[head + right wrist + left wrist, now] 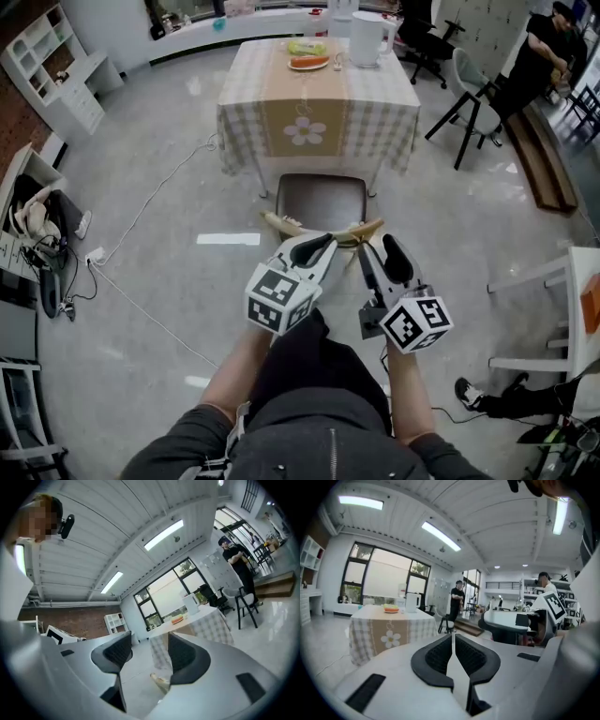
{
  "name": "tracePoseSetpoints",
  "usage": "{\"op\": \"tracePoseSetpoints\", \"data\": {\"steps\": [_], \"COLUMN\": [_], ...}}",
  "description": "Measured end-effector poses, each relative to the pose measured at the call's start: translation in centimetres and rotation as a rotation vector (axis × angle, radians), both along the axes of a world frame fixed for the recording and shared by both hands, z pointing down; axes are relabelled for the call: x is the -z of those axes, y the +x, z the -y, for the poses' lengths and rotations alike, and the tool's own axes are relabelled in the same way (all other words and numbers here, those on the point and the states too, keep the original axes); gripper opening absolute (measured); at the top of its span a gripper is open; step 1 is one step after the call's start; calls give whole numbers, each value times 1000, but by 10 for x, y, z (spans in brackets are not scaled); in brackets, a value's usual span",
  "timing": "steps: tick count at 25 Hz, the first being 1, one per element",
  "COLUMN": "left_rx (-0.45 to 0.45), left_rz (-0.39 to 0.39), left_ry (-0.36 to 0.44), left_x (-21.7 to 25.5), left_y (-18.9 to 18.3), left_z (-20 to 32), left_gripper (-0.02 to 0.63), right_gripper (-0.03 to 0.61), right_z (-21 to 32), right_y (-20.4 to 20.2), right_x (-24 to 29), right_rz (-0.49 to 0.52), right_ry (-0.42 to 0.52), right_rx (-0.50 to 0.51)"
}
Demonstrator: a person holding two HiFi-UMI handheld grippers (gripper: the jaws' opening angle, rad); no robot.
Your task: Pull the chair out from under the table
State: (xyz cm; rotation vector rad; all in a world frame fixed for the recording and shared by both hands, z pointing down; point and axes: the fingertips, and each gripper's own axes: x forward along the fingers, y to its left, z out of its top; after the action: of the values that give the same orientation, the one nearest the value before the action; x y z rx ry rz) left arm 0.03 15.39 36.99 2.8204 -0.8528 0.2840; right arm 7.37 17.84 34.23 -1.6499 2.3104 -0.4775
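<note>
Standing on glossy grey floor (159, 281), chair (321, 202) just clear of checked-cloth table (319, 103); left gripper (322, 246) jaws pressed together, right gripper (380, 255) jaws spread, both empty.

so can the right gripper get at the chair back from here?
Probably yes. The right gripper is open, the chair back sits just below and ahead of it, and nothing shows in between.

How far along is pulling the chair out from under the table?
Looks done: the chair stands clear of the table, seat fully showing. In hand: nothing; the left tool is shut and empty, the right tool is open, neither gripping it. Remaining: nothing apparent.
</note>
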Motion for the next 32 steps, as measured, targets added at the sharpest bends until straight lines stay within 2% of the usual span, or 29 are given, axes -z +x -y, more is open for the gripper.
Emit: {"op": "tracePoseSetpoints", "data": {"steps": [2,4,7,11,13,20,25,32], "left_rx": [33,47,41,35,32,46,30,50], "left_rz": [-60,-127,-187,-164,-157,-147,-159,-124], "left_ry": [33,51,73,129,149,149,122,109], "left_x": [16,32,47,49,50,43,38,31], "left_y": [-1,0,6,14,14,12,10,2], "left_z": [-9,-21,-41,-57,-58,-61,-63,-58], "left_gripper": [11,9,9,9,9,8,8,8], "right_gripper": [229,47,14,11,11,11,11,11], "right_z": [-10,-20,-36,-48,-49,-48,-48,-43], "right_y": [-3,-5,-7,-11,-14,-12,-10,-16], "right_x": [16,26,32,27,23,10,5,6], "right_rz": [-36,-62,-90,-228,-264,-299,-328,-326], "right_ry": [47,79,93,83,66,26,15,9], "right_rx": [-48,-86,-125,-191,-210,-209,-210,-190]}}
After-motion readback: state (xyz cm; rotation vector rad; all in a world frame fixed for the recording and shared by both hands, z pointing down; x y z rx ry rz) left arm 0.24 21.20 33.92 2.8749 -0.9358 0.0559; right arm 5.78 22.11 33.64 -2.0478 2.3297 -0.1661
